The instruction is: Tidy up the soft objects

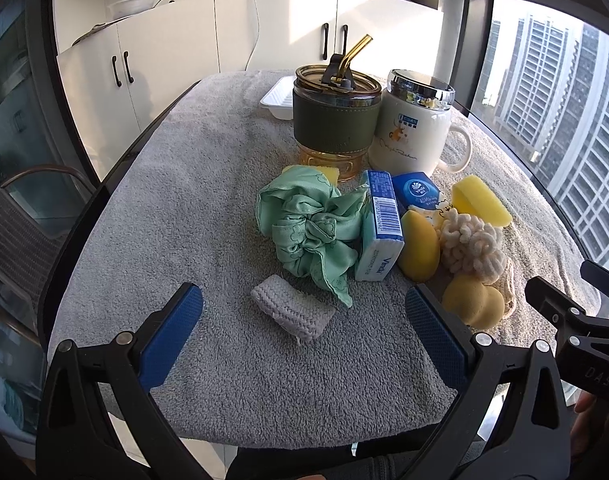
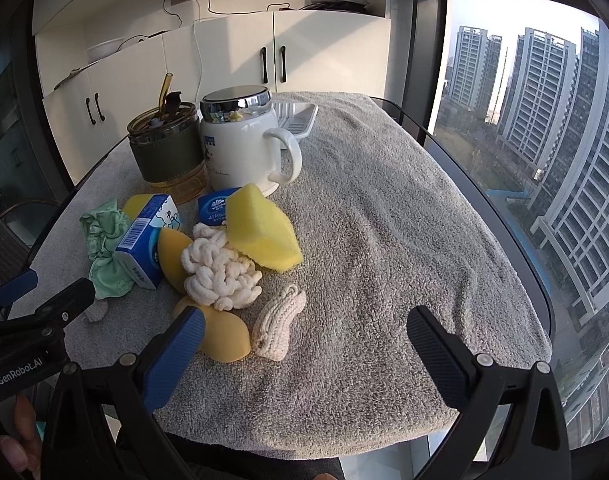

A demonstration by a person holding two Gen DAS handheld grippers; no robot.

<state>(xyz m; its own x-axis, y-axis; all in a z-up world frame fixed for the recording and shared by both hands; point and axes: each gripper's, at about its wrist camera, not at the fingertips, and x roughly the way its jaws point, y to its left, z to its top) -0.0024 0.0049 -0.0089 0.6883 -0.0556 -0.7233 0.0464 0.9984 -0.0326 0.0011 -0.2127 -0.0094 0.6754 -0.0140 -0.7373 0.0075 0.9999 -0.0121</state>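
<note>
Left gripper (image 1: 304, 312): jaws wide apart, empty, a grey knitted roll (image 1: 291, 313) lying between them on the grey towel (image 1: 208, 208). Right gripper (image 2: 304, 344): spread wide, holding nothing. Soft pile just ahead: green cloth (image 1: 312, 228), tissue packs (image 1: 380, 226), yellow sponges (image 2: 262, 234), cream knot (image 2: 220, 276).

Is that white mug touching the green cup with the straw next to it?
Touching, it seems. In the right wrist view the white mug presses against the green cup with no gap between them; the left wrist view agrees.
</note>
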